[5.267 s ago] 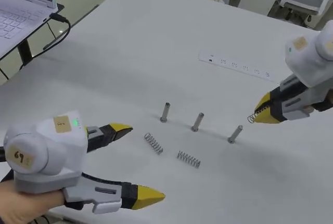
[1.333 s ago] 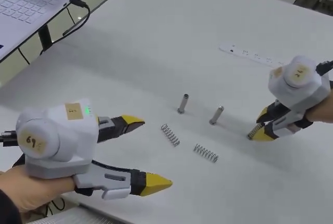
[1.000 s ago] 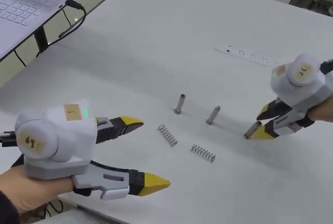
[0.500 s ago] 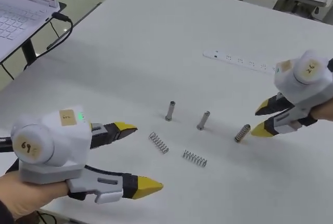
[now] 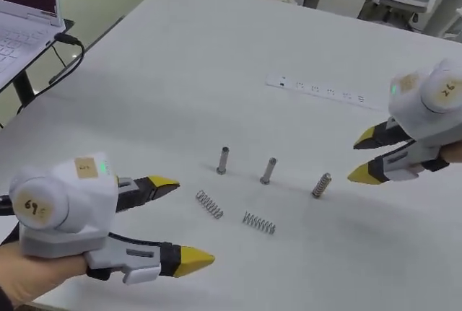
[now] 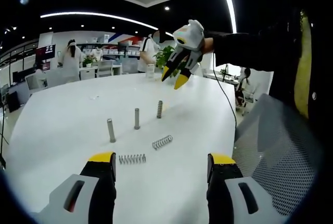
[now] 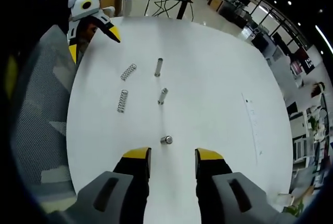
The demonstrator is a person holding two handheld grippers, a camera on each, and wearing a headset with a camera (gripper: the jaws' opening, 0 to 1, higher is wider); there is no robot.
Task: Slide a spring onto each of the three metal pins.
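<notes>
Right of centre, a coiled steel spring (image 5: 320,187) sleeves one short grey metal pin (image 5: 325,176); yellow-tipped right gripper (image 5: 361,156) and left gripper (image 5: 189,221) gape empty, two loose springs (image 5: 209,203) awaiting two bare pins (image 5: 223,160) mid-frame.

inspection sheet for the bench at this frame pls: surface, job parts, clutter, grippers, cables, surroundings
Surface: white table, no marks seen.
Job's things: three upright pins in a row. The left pin and middle pin are bare, and the right pin carries a fitted spring. The left loose spring and right loose spring lie flat in front of the pins.
Clutter: a white power strip behind the pins.
Grippers: the left gripper is open and empty at the near edge. The right gripper is open and empty, just right of the right pin.
Cables: a black cable at the laptop, off the table.
Surroundings: people at other benches.
</notes>
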